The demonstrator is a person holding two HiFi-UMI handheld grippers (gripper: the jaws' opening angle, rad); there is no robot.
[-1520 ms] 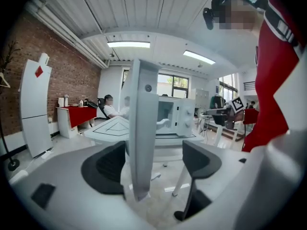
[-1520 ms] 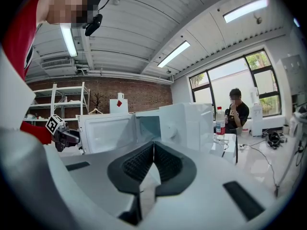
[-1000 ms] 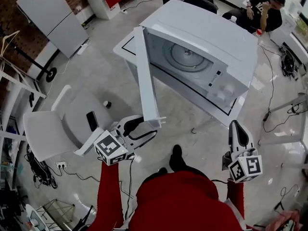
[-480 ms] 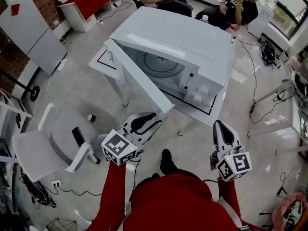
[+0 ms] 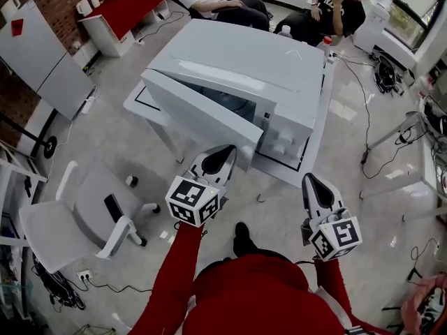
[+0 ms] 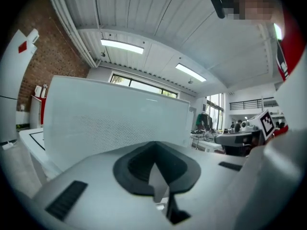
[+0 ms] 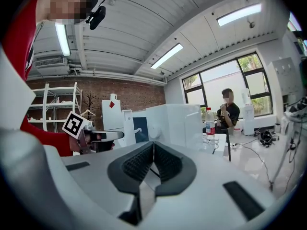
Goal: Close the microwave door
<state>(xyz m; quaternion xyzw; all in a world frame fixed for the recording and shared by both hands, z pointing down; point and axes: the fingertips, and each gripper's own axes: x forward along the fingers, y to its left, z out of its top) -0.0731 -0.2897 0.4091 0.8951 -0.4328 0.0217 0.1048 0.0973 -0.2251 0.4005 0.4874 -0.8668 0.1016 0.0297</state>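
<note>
The white microwave [image 5: 244,61] stands on a white table [image 5: 311,162]. Its door [image 5: 202,114] hangs partly open, slanting across the cavity. My left gripper [image 5: 227,152] points at the door's outer face near its free edge; whether it touches I cannot tell. Its jaws have just been closing and are now shut with nothing between them. In the left gripper view the door panel [image 6: 115,123] fills the scene beyond the shut left gripper [image 6: 153,164]. My right gripper [image 5: 311,180] hovers shut and empty, in front of the table's right corner. The right gripper view shows the microwave [image 7: 177,123] ahead.
A grey chair [image 5: 77,215] stands on the floor at the left. A white cabinet [image 5: 35,54] and a red table [image 5: 133,5] lie beyond it. Two people sit behind the microwave, near a bottle [image 5: 283,30]. Cables trail over the floor at the right.
The door has swung from wide open to partly closed. My left gripper travelled right along with it and its jaws closed. The right gripper hardly moved.
</note>
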